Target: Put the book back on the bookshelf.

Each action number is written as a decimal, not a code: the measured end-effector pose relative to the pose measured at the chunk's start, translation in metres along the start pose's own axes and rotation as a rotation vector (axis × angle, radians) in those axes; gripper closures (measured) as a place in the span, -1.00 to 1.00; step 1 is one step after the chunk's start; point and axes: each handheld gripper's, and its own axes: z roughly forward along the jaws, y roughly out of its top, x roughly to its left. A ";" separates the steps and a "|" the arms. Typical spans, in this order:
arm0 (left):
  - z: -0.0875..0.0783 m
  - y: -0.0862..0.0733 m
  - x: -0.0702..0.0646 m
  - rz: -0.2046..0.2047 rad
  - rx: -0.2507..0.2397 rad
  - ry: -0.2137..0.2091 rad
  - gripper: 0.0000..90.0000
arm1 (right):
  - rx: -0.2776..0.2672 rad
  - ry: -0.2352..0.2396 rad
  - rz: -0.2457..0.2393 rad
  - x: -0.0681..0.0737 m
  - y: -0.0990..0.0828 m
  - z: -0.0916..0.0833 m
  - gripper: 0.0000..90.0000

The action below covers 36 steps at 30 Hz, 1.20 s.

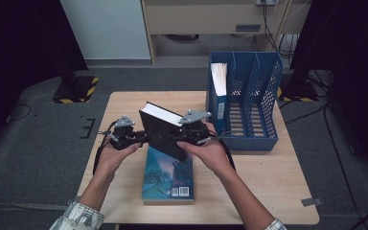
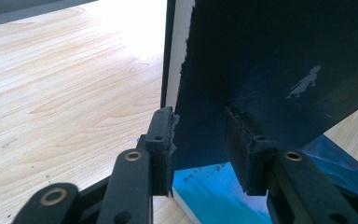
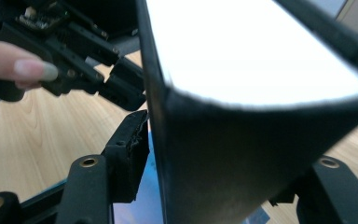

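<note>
A thick dark book [image 1: 163, 132] stands tilted on one corner, held up between both grippers over a blue-covered book [image 1: 168, 177] that lies flat on the wooden table [image 1: 268, 182]. My left gripper [image 1: 141, 139] clamps the dark book's lower left corner. In the left gripper view its pads [image 2: 165, 135] press on both sides of the dark book [image 2: 270, 60], with the blue book [image 2: 214, 196] below. My right gripper [image 1: 184, 136] takes the opposite side. In the right gripper view its left pad [image 3: 130, 149] lies against the dark book's cover [image 3: 242, 154], and its other jaw is mostly hidden.
A blue mesh file organizer [image 1: 249, 105] stands at the table's back right, with white papers [image 1: 219, 79] in its left compartment. Bare wood lies to the right of the blue book and at the table's far left.
</note>
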 end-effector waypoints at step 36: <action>-0.009 -0.086 0.026 -0.050 0.060 0.234 -0.60 | -0.042 0.008 0.051 0.004 0.014 0.008 0.06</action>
